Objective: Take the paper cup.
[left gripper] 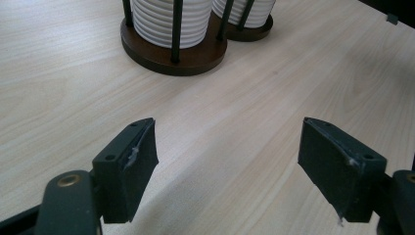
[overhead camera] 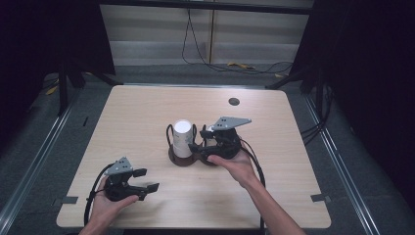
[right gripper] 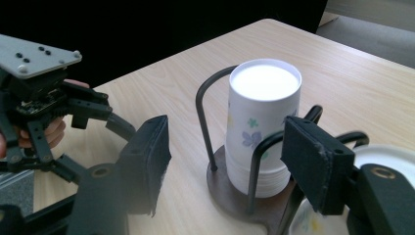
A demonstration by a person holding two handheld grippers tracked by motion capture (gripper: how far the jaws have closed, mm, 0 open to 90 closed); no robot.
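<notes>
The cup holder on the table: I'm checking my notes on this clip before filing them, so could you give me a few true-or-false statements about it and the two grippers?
1. The cup stack stands upside down in the holder. True.
2. The left gripper is shut on a cup. False: its jaws are open over bare table, apart from the holder.
3. The right gripper is next to the cup stack with its jaws open. True.
4. The cups are plain white. False: the right gripper view shows small flower and butterfly prints.
5. The holder lies tipped on its side. False: it stands upright on its round dark base.
</notes>
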